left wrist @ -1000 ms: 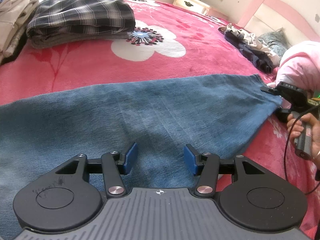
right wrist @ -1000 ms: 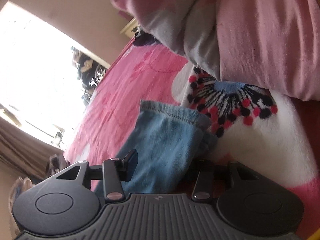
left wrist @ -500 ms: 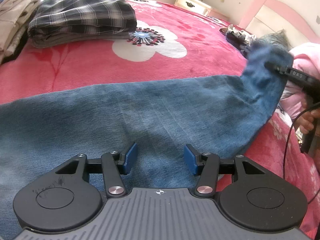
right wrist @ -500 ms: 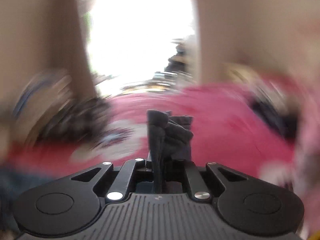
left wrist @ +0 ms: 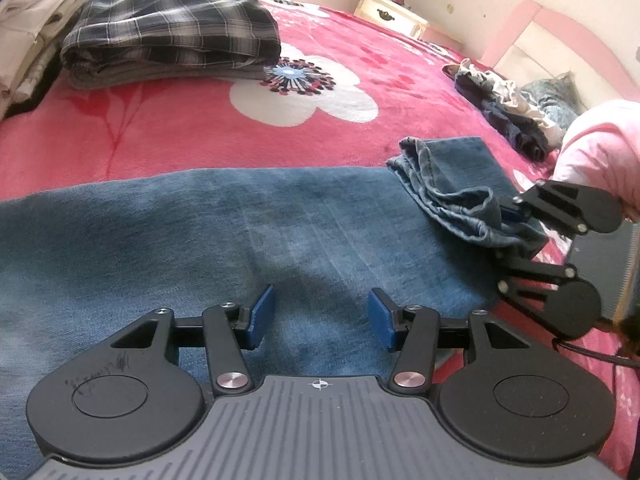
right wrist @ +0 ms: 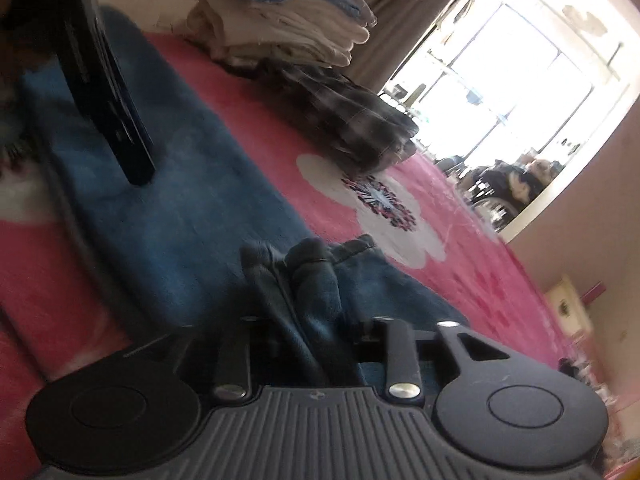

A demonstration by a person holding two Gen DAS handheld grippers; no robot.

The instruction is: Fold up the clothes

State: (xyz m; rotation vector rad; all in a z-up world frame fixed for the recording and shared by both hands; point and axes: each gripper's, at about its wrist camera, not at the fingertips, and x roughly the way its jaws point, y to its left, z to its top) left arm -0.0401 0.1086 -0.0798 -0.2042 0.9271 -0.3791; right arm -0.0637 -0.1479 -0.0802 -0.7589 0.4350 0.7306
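Blue jeans point(left wrist: 200, 232) lie spread across the pink flowered bedspread point(left wrist: 160, 136). My left gripper point(left wrist: 320, 316) hovers over their near edge, open, with nothing between its blue pads. The leg's hem end point(left wrist: 452, 184) is folded back onto the jeans at the right. My right gripper point(left wrist: 510, 244) sits at that bunched hem, and its jaws are opening with the cloth still between them. In the right wrist view the bunched hem point(right wrist: 312, 272) stands loose between the spread fingers of the right gripper point(right wrist: 316, 332). One finger point(right wrist: 116, 112) of the left gripper shows above the jeans point(right wrist: 160, 208).
A folded plaid stack point(left wrist: 172, 32) and a pile of pale folded clothes point(left wrist: 36, 20) sit at the far left of the bed. A loose heap of garments point(left wrist: 508, 108) lies far right near the pink headboard point(left wrist: 560, 32). A person's pink sleeve point(left wrist: 600, 148) is behind the right gripper.
The right gripper rolled over, lifted the leg end from the right edge and carried it leftward onto the jeans. Its jaws, clamped half a second ago, now stand apart. The left gripper stayed still.
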